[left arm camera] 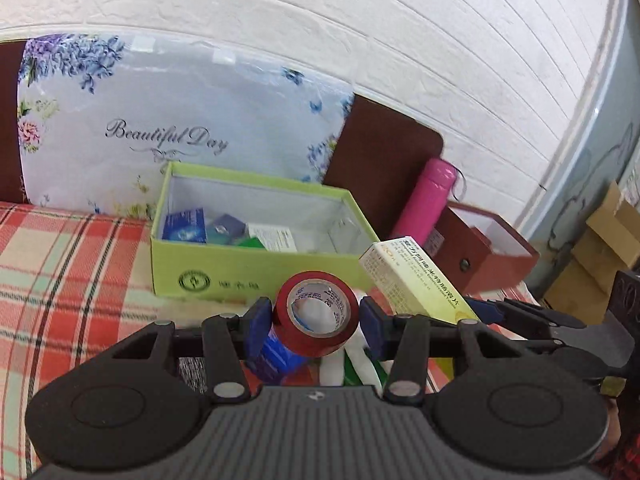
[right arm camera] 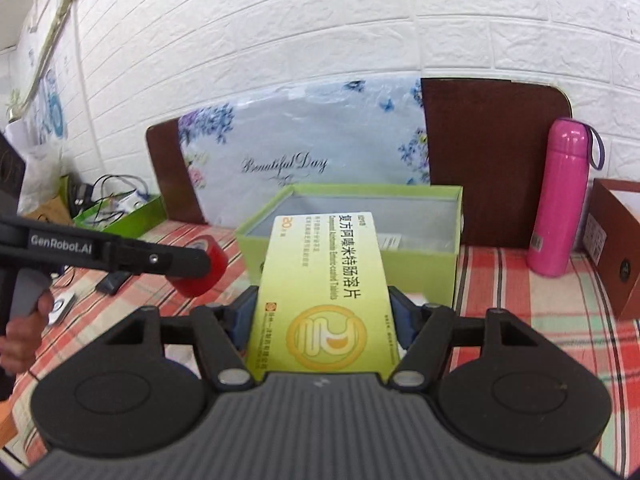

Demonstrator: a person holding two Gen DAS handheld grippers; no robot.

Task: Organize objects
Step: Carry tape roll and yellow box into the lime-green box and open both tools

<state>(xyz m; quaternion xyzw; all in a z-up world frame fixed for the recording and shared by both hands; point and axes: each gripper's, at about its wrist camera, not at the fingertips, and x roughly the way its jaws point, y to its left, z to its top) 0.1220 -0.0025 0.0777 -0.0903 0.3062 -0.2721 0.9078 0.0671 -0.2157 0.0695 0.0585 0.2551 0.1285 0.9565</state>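
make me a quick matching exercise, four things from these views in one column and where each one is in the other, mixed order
Things:
1. red tape roll
2. yellow-green medicine box
3. pink bottle
4. small blue packet

Places:
A. inside the green box
B. held in the left gripper
C. standing by the brown headboard
D. held in the right gripper

Pairs: 1-B, 2-D, 3-C, 4-A
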